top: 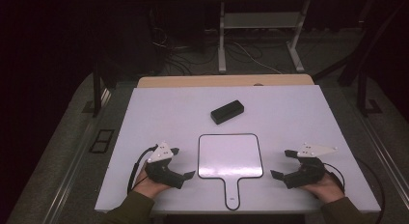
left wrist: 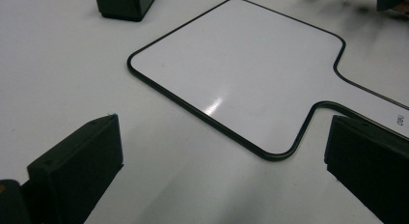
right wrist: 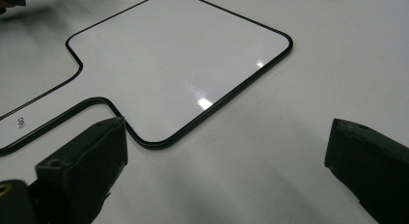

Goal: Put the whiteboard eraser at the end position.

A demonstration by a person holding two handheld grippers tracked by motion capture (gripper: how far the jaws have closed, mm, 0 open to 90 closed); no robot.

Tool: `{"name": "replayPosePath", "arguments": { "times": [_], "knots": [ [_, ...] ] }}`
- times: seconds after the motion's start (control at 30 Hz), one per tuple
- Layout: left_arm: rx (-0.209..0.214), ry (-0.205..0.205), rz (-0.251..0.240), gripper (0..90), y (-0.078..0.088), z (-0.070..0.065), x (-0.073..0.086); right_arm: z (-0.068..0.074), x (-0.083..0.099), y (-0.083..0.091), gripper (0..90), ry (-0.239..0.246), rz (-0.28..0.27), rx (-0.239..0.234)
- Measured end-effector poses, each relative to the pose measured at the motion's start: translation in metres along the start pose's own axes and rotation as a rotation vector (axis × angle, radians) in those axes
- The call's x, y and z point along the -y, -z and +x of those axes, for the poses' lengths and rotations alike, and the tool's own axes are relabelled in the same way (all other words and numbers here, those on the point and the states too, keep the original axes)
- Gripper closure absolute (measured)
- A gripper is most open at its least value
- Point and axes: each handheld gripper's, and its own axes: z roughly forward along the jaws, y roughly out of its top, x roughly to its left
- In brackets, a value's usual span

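The left gripper [top: 183,162] rested on the white table [top: 289,118] with its jaws spread, grasping nothing. Beside it lay a paddle-shaped whiteboard [top: 230,156], black-rimmed, its handle bearing small print too tiny to read and reaching the table's near edge. Beyond sat a black eraser block [top: 227,111], bare tabletop all around. The right gripper [top: 281,163] lay likewise released.

A dim lab or test room, seen from above: a white table [top: 144,137] stands on grey carpet, ringed by dark metal stands [top: 98,89] at left and right of the frame. At upper centre, loose cables [top: 183,57] trail across the floor beneath a white desk frame [top: 260,35]. The surroundings fall into darkness, with light only on the table.
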Motion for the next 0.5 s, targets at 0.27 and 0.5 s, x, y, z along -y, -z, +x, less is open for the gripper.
{"name": "replayPosePath", "arguments": {
  "times": [0.27,0.5],
  "knots": [
    [0.008,-0.002,0.006,0.0,-0.0008,0.0008,0.0007,-0.0001,0.0004,0.0000,0.4,0.001,0.003,0.002],
    [0.015,0.000,0.007,0.0,-0.0016,-0.0005,-0.0001,0.0003,0.0004,0.0000,0.4,0.001,0.003,0.002]
  ]
}}
